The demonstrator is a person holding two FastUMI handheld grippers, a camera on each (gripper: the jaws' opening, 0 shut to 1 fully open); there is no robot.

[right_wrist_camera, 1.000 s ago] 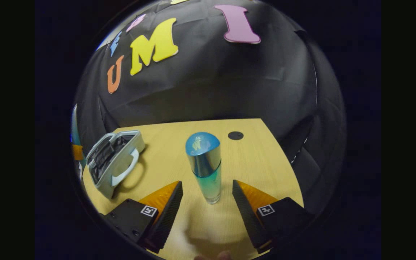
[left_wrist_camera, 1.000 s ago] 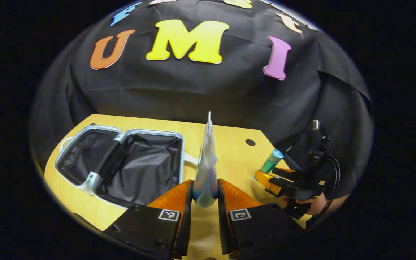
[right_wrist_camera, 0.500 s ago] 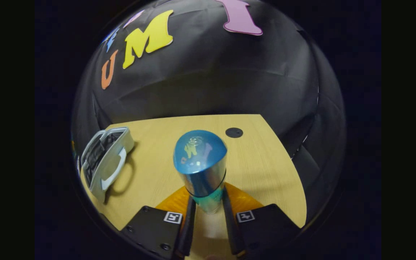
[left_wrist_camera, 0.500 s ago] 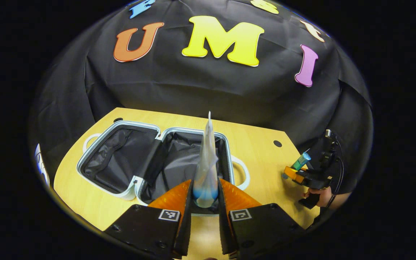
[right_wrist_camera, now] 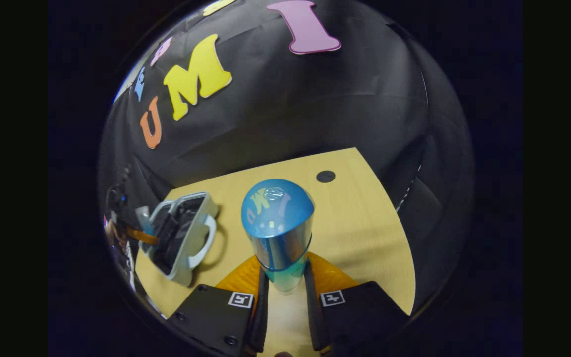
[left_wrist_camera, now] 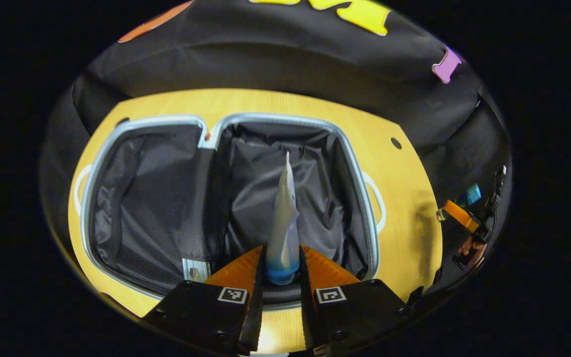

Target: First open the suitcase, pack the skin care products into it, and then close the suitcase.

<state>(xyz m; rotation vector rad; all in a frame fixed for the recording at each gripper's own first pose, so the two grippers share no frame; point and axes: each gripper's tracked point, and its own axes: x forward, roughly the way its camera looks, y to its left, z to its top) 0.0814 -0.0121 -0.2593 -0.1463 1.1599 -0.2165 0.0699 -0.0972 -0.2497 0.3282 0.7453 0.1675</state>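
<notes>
My left gripper [left_wrist_camera: 281, 277] pinches the tube [left_wrist_camera: 283, 223] at its blue cap end, both fingers pressed on it. The tube's long axis runs straight out along the fingers, crimped tail away from me. Directly beyond and beneath it lies the suitcase [left_wrist_camera: 365, 198], open flat on the table [left_wrist_camera: 404, 198], and the tube is over the right-hand half, whose dark lining is bare. Judgement: the drop is nearly lined up, so lowering and releasing should land it lengthwise in that half.

My right gripper [right_wrist_camera: 284, 285] is clamped on the bottle [right_wrist_camera: 278, 223], held upright, cap toward the camera. From there the suitcase [right_wrist_camera: 186, 238] lies well to the left, so the left hand is much nearer and should place first.
</notes>
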